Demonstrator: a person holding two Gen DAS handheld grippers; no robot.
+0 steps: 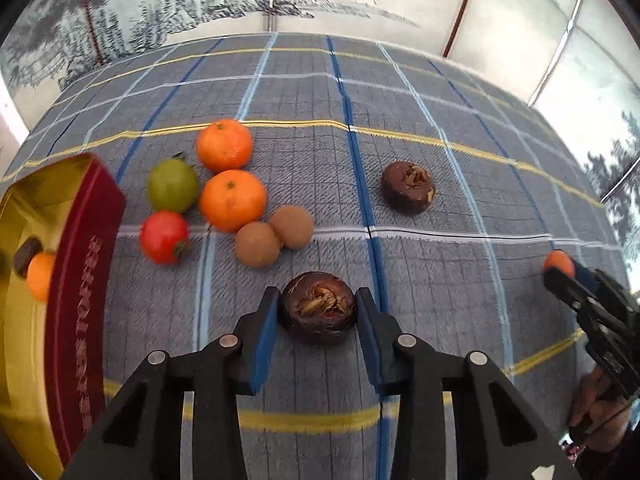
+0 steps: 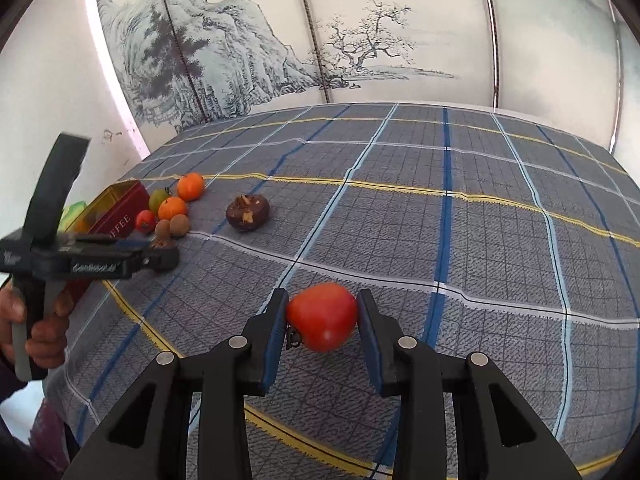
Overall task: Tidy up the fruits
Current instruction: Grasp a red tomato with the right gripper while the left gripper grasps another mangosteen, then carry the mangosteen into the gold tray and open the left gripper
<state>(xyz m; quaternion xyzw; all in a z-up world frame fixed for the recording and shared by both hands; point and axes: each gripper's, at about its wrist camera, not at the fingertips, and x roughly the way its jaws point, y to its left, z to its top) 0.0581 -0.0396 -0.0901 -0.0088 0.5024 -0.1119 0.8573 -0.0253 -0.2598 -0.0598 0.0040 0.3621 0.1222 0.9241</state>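
My left gripper (image 1: 318, 312) is shut on a dark brown water chestnut (image 1: 318, 307) just above the cloth. My right gripper (image 2: 322, 318) is shut on a red tomato (image 2: 322, 316); it shows at the right edge of the left wrist view (image 1: 560, 270). A second water chestnut (image 1: 408, 187) lies alone on the cloth. To the left lie two oranges (image 1: 232, 200), a green fruit (image 1: 173, 186), a small red tomato (image 1: 164, 237) and two brown round fruits (image 1: 256, 244). A red and gold tin (image 1: 86, 264) at the left holds an orange fruit (image 1: 40, 276) and a dark one.
The table is covered by a grey plaid cloth (image 2: 480, 240). A folding screen painted with mountains and trees (image 2: 280, 48) stands behind it. The person's hand holds the left gripper handle (image 2: 36, 320) at the left of the right wrist view.
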